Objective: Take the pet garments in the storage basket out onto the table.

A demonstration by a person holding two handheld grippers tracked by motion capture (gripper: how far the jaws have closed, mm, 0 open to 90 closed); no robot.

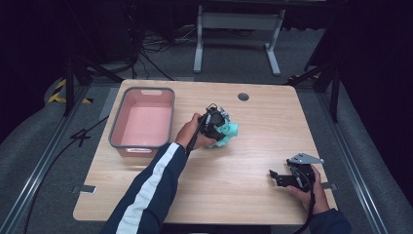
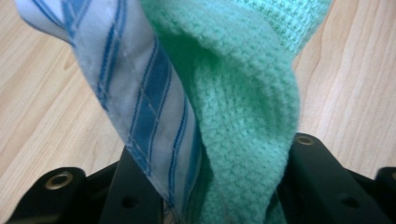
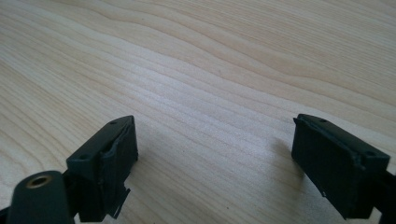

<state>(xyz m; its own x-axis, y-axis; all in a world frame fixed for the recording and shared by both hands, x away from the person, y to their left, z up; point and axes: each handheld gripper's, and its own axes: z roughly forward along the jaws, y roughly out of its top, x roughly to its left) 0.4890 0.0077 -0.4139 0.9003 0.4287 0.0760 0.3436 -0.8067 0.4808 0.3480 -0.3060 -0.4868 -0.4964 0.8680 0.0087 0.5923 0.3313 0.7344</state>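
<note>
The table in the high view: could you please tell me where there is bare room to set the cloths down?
Bare wood lies along the table's far right, past the grommet hole, and in the near middle between the sleeve and the right gripper. It is crowded around the left gripper, its jaws shut on the green cloth and striped cloth, beside the pink bin.

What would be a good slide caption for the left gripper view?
Left gripper clamps a green cloth and a blue-striped cloth above the table.

We find no readable text, no label, no brand, no number, nothing legible on the table (image 1: 243, 161), the pink bin (image 1: 142, 122), the cloths or either gripper
</note>
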